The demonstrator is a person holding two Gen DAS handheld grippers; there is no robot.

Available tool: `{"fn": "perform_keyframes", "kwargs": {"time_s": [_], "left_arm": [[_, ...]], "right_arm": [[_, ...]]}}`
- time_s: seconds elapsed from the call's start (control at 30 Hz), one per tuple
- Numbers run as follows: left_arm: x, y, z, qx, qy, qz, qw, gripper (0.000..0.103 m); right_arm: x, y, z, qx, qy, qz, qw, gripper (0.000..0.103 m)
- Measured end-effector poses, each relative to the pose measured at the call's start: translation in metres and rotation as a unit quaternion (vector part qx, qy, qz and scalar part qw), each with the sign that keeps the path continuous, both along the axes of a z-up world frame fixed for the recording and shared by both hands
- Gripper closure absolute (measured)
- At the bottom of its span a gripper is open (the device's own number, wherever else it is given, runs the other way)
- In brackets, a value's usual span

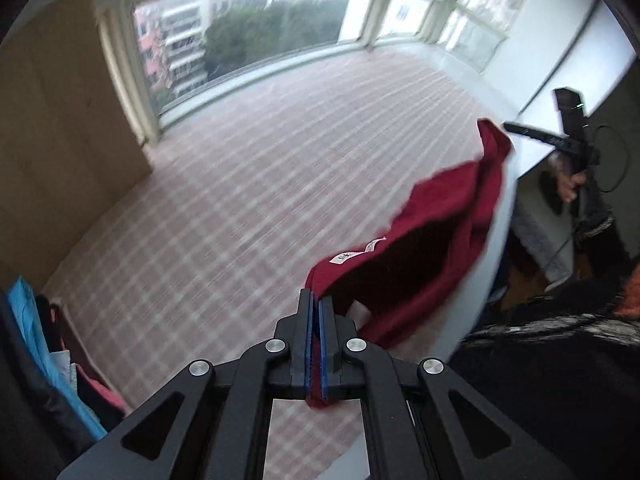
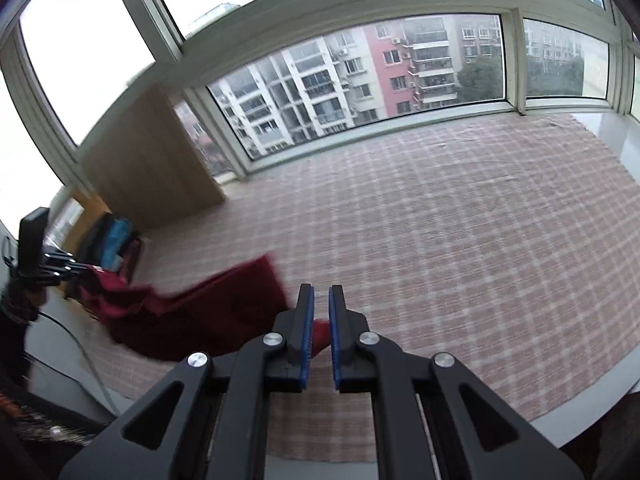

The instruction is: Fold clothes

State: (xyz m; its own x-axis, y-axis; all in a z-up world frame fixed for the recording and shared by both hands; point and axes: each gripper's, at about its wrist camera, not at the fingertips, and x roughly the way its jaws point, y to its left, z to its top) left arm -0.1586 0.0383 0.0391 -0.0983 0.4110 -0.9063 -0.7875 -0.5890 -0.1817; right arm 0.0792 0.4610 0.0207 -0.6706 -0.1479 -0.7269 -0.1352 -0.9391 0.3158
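A dark red garment [image 1: 432,240] hangs stretched in the air above the pink checked cloth [image 1: 248,184] on the table. My left gripper [image 1: 319,300] is shut on one edge of it, near the white neck label [image 1: 362,252]. In the left wrist view the right gripper [image 1: 520,130] holds the garment's far end at the right. In the right wrist view the garment [image 2: 192,312] sags to the left. My right gripper [image 2: 321,292] has its jaws a little apart, with red cloth pinched low between the pads [image 2: 307,320]. The left gripper [image 2: 60,268] shows at the far left.
A wooden panel [image 1: 60,140] stands at the table's left end. A pile of clothes, blue and red [image 1: 44,340], lies beside it. Windows [image 2: 360,80] run along the far side. The table's white edge [image 1: 492,248] is at the right.
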Motion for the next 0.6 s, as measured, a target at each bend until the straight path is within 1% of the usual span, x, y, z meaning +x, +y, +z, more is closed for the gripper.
{"fn": "perform_keyframes", "kwargs": {"time_s": [0.03, 0.07, 0.1, 0.13, 0.17, 0.23, 0.27, 0.33, 0.43, 0.5, 0.6], "left_arm": [[-0.013, 0.002, -0.015, -0.004, -0.011, 0.005, 0.9999, 0.096], [-0.034, -0.001, -0.037, -0.008, -0.023, 0.024, 0.9994, 0.089], [-0.055, -0.005, -0.059, -0.012, -0.036, 0.044, 0.9983, 0.088], [-0.063, -0.003, -0.076, -0.034, -0.036, 0.058, 0.9971, 0.088], [-0.070, -0.003, -0.092, -0.062, -0.035, 0.070, 0.9950, 0.089], [-0.075, -0.011, -0.114, -0.090, -0.046, 0.073, 0.9922, 0.088], [-0.071, -0.017, -0.119, -0.097, -0.048, 0.069, 0.9917, 0.087], [-0.056, -0.027, -0.123, -0.093, -0.052, 0.052, 0.9930, 0.079], [-0.027, -0.036, -0.127, -0.086, -0.050, 0.018, 0.9949, 0.070], [-0.016, -0.033, -0.138, -0.083, -0.052, -0.007, 0.9952, 0.067], [-0.007, -0.024, -0.155, -0.097, -0.043, -0.032, 0.9939, 0.067]], "right_arm": [[-0.016, 0.003, -0.014, -0.004, -0.010, 0.000, 1.000, 0.096], [-0.032, 0.006, -0.028, -0.003, -0.021, 0.000, 1.000, 0.097], [-0.050, 0.007, -0.049, 0.016, -0.042, -0.004, 0.999, 0.097], [-0.065, 0.005, -0.066, 0.037, -0.067, -0.002, 0.997, 0.097], [-0.078, 0.000, -0.085, 0.039, -0.093, 0.015, 0.995, 0.097], [-0.086, -0.013, -0.111, 0.031, -0.124, 0.043, 0.991, 0.097], [-0.086, -0.020, -0.118, 0.031, -0.132, 0.054, 0.989, 0.097], [-0.082, -0.030, -0.131, 0.016, -0.143, 0.082, 0.986, 0.092], [-0.070, -0.036, -0.145, -0.014, -0.160, 0.093, 0.983, 0.091], [-0.068, -0.040, -0.147, -0.024, -0.168, 0.100, 0.980, 0.091], [-0.066, -0.048, -0.143, -0.022, -0.173, 0.106, 0.979, 0.090]]}}
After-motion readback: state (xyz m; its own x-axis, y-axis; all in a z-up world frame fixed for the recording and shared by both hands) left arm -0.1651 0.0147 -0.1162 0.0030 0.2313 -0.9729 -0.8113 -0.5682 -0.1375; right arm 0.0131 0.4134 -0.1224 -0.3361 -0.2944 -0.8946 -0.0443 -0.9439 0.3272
